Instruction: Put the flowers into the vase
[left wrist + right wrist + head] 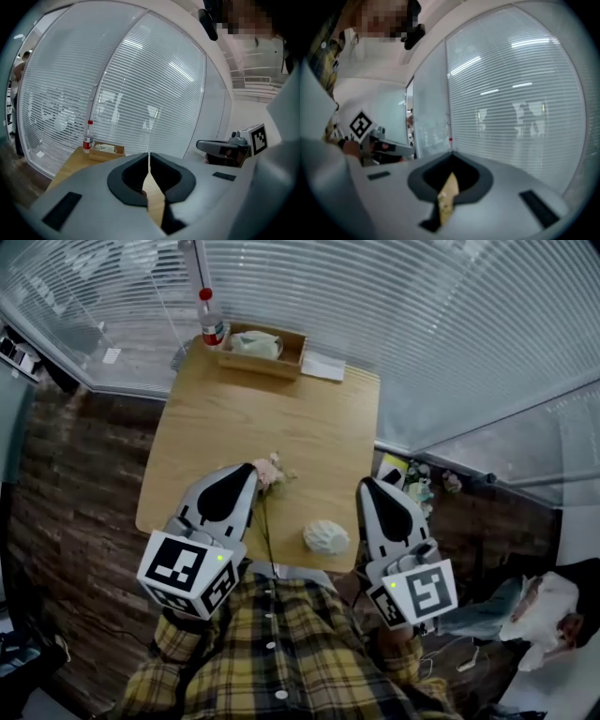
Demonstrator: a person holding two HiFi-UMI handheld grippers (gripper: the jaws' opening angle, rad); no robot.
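Note:
A pink flower [270,471] lies on the wooden table [281,418], its thin stem running back toward the near edge. A white ribbed vase [325,537] stands near the front edge, right of the stem. My left gripper [249,468] hovers just left of the blossom; its jaws [149,154] meet at the tips with nothing between them. My right gripper [364,484] is over the table's right front corner, right of the vase, its jaws [451,153] also together and empty. Neither gripper view shows the flower or the vase.
At the table's far edge stand a shallow wooden tray [265,352] with something pale in it, a red-capped bottle [213,327] and a white card [323,366]. Glass walls with blinds close in behind. Small items lie on the floor [417,486] right of the table.

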